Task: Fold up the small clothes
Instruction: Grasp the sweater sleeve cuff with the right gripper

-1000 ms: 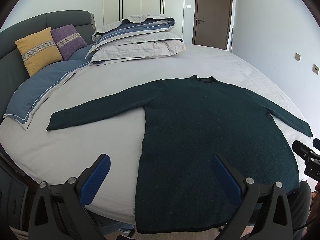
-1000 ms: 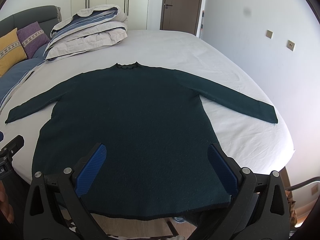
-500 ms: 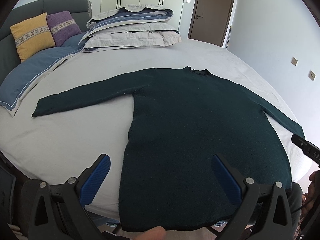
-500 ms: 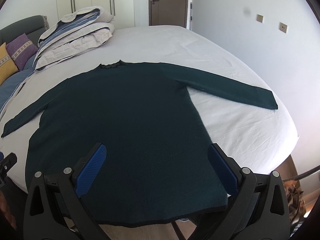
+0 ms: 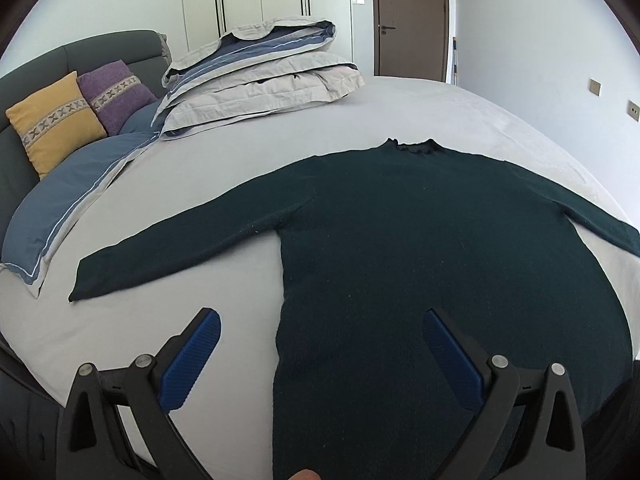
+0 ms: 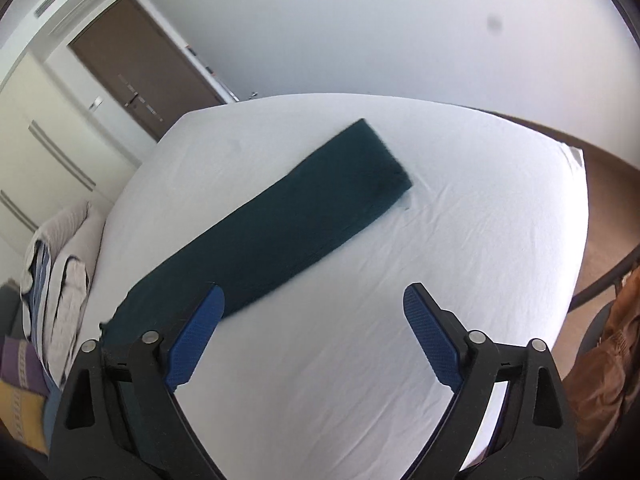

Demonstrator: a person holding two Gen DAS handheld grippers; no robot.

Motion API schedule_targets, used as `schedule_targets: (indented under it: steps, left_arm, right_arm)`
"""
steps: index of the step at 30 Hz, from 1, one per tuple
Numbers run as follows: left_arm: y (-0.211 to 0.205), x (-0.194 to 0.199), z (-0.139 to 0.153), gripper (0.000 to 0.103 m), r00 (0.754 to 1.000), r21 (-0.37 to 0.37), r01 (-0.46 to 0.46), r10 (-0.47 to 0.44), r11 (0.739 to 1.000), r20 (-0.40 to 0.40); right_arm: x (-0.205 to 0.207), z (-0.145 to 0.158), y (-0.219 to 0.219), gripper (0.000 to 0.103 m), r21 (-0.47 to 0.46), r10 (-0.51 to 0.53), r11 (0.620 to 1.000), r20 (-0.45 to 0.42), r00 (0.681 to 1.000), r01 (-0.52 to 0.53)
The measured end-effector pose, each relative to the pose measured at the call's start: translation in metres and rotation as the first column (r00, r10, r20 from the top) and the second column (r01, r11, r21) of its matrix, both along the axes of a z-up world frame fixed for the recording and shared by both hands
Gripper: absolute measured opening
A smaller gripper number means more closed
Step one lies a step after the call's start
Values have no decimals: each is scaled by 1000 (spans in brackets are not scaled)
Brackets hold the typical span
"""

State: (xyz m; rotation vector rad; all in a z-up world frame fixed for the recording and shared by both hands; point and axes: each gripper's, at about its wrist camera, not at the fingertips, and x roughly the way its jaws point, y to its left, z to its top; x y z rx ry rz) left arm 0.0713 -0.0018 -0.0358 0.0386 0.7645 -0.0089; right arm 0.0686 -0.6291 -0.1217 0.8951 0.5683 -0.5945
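Both claws, left claw [image 5: 320, 344] and right claw [image 6: 312, 320], gape empty; the right's jaws have just been narrowing. Dark green knitted sweater [image 5: 420, 260] lies flat on the white-sheeted bed [image 6: 400, 320], folding unstarted.

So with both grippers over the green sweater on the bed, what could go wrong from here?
1. The right gripper, its jaws just narrowed with nothing between them, hangs over bare sheet beside the sleeve; closing here could pinch sheet rather than knit.
2. The left gripper is open astride the sweater's side edge, so it may grab sheet along with it.
3. The hem lies at the bed's near edge; a tug could drag it off.
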Motion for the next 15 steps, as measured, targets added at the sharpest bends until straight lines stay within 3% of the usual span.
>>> schedule_targets:
  steps: [3,6,8,12,15]
  left_arm:
    - [0,10,0,103,999,-40,-25,26,999,30]
    - [-8,24,-7,103,999,-21,-32,32,999,-34]
    - [-9,33,-8,103,997,-48,-56,53,997,-65]
    - [-10,48,-4,103,997,-97,-64,60,993,-47]
    - [-7,65,-8,103,996,-204,-36,17,978,-91]
  right_arm:
    - [7,-16,-40,73,62,-40,997,41,998,37]
    - [25,-16,-61,73,60,-27,998,85,996,22]
    - [40,-19,-73,66,70,-10,998,95,995,4]
    - [62,-24,-90,28,61,-6,998,56,998,3]
    - [77,-15,-94,13,33,11,999,39,999,-12]
